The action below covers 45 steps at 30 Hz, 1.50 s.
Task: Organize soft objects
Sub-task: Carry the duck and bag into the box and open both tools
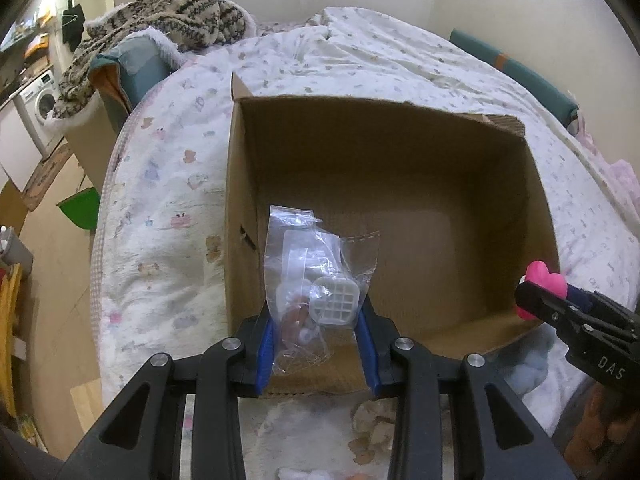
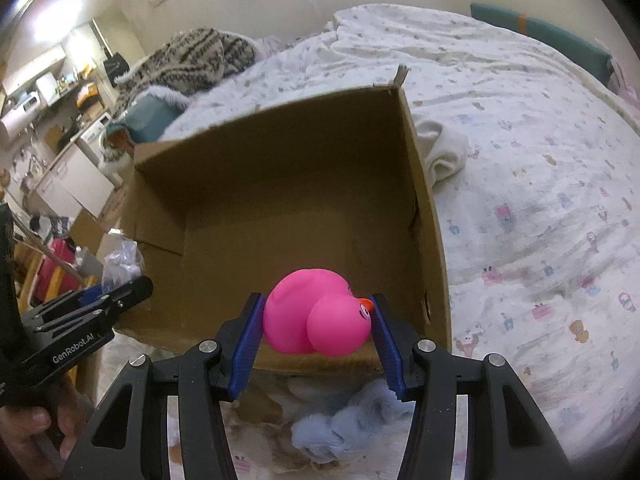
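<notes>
An open cardboard box (image 1: 384, 208) is sitting on a bed covered with a white quilt (image 1: 160, 184) printed with small bears and cartoon figures, and everything here is placed in relation to that box.

The left gripper (image 1: 316, 320) is hanging over the box's near-left corner, its blue pads (image 1: 266, 344) pressing in on a clear plastic bag (image 1: 312, 276) that is holding small white plastic parts, one of them a gridded square piece, plus something reddish. The bag is standing up between the fingers, just inside the box's left wall.

The right gripper (image 2: 318, 320) is hovering at the box's near wall, toward its right side, pinching a pink rubber duck (image 2: 316, 312) between its blue pads (image 2: 246, 344). The duck is lying with its orange beak against the right pad and its body bulging above the fingers, over the box's bare interior floor. From the left wrist view the same duck (image 1: 544, 284) is showing at the box's near-right corner.

Outside the box's near wall, a pale blue plush toy (image 2: 344, 428) is lying on the bedding below the right gripper. A crumpled white cloth (image 2: 444, 152) is resting just beside the box's right wall. Well beyond the box's far-left corner, a striped knitted blanket (image 1: 168, 16) is piled on a teal cushion (image 1: 136, 68), and far off to the box's left a washing machine (image 1: 42, 104) is standing.
</notes>
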### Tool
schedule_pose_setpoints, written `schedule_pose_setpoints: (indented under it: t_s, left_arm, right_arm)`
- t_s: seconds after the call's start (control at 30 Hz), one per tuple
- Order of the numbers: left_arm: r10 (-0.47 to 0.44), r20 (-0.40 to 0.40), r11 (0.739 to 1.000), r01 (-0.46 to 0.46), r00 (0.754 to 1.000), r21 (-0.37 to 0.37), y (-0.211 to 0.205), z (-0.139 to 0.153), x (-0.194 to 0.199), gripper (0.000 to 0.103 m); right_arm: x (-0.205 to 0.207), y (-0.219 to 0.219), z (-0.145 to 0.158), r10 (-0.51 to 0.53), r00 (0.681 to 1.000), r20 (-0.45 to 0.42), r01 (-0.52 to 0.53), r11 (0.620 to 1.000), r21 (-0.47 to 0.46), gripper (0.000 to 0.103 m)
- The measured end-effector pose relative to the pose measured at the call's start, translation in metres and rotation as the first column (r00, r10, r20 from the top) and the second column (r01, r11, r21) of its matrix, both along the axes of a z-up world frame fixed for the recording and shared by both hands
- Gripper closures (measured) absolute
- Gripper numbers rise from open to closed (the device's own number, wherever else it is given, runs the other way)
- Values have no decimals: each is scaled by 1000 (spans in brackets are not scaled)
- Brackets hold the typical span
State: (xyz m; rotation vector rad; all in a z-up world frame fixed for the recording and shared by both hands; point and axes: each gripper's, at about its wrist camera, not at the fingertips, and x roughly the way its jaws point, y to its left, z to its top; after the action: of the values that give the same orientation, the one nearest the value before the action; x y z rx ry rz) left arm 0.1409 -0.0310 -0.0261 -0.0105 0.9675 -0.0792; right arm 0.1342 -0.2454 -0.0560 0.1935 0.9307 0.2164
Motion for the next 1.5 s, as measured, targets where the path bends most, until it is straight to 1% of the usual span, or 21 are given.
schedule_pose_setpoints:
  t_s: [0.1,0.2,0.27,0.93,1.1,1.23,1.3,1.37,1.4,1.47,1.5]
  left_arm:
    - [20,-6,1000,-20,1000,7,1,-4,1,70]
    - [24,-18,1000,-25,1000,-18,3,-7,2,70]
    - [23,-17,1000,-23,1000,-17,3,-7,2,70]
    - [-4,-24,1000,4,1000,4,-5,-13,0,70]
    - [-7,-20,1000,7,1000,5,-6,-13,-1,67]
    - [-21,-8,1000,21,1000,4,-8,-10,-3,56]
    - [-32,-4,999,32,999,0,-9,-9,-4,50]
    - [-25,5,1000,25,1000,-9,-8,-6,-6,35]
    - [-18,13,1000,18,1000,-11,-7,-4,-7,33]
    - [-4,28,1000,4,1000,-13,-6,-1,-8,31]
    - [-1,29,1000,1,1000,-14,-5,0,-8,31]
  right_arm:
    - [0,3,-3,6,1000,-6,-6,1000,-28,47]
    - [1,5,-5,8,1000,-13,-8,999,-39,47]
    - [2,6,-6,10,1000,-17,-10,999,-42,47]
    - [2,4,-14,17,999,-51,-19,999,-33,47]
    - [1,5,-14,19,999,-51,-20,999,-32,47]
    - [0,6,-10,25,999,-37,-26,999,-25,47]
    - [0,4,-10,22,999,-39,-22,1000,-6,42]
    - [-1,2,-8,15,999,-34,-15,1000,14,33]
    - [-1,2,-8,11,999,-31,-10,1000,19,30]
    - [-1,-2,-7,0,1000,-27,1,999,37,21]
    - [-1,-3,-7,-5,1000,-30,6,999,40,21]
